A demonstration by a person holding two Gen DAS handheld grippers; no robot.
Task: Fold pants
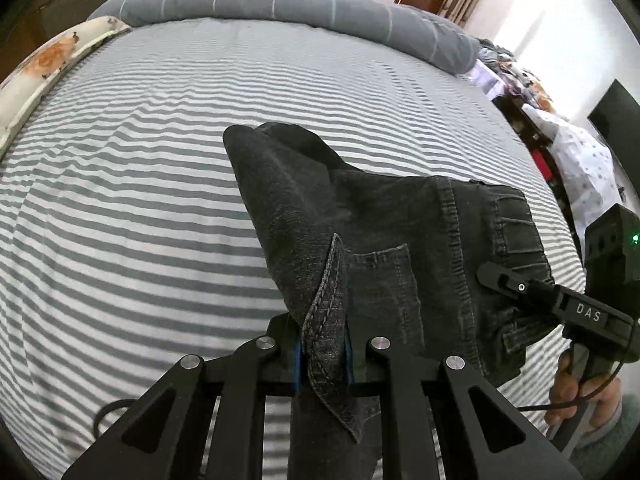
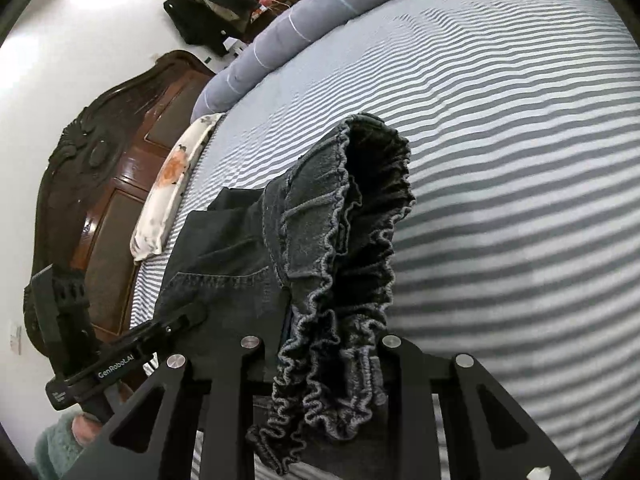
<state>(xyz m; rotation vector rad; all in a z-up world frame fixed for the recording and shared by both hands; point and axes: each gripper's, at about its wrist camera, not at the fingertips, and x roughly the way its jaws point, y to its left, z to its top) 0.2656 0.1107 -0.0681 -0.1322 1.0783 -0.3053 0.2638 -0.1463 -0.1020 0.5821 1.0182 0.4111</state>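
Dark grey denim pants (image 1: 372, 232) are held up over a grey-and-white striped bed. My left gripper (image 1: 324, 354) is shut on a stitched hem edge of the pants. My right gripper (image 2: 332, 344) is shut on the ruffled elastic waistband (image 2: 352, 280). The right gripper also shows in the left wrist view (image 1: 504, 280), lying against the waistband side. The left gripper shows at the lower left of the right wrist view (image 2: 188, 316). The cloth hangs between the two grippers, bunched and partly doubled over.
The striped bed sheet (image 1: 140, 200) fills both views. A rolled grey blanket (image 1: 280, 0) lies along the far edge. A floral pillow (image 2: 168, 196) sits by a dark wooden headboard (image 2: 100, 184). Clothes and clutter (image 1: 560, 140) stand beside the bed.
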